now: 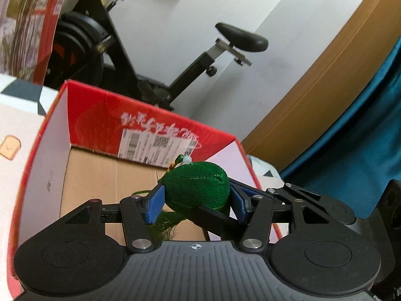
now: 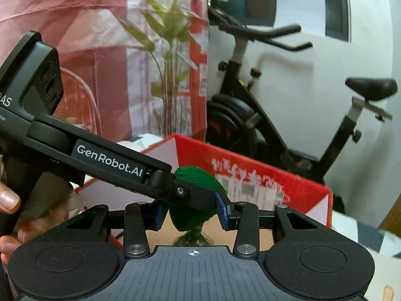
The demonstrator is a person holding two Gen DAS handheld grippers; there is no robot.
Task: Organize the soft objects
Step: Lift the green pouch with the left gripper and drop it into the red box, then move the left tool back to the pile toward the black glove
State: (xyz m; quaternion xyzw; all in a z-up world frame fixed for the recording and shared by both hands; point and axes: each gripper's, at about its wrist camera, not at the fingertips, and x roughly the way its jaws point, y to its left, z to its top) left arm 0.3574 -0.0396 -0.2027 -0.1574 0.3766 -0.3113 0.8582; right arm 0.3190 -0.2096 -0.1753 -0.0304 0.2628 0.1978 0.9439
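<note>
both grippers had the same green pouch (image 1: 196,188) clamped between their blue pads, left gripper (image 1: 196,202) from one side, right gripper (image 2: 191,210) crossing it. the pouch hung over the open red box (image 1: 150,123), its tassel (image 1: 163,228) dangling at 6 o'clock. an exercise bike (image 1: 140,57) stood behind at 12 o'clock.
</note>
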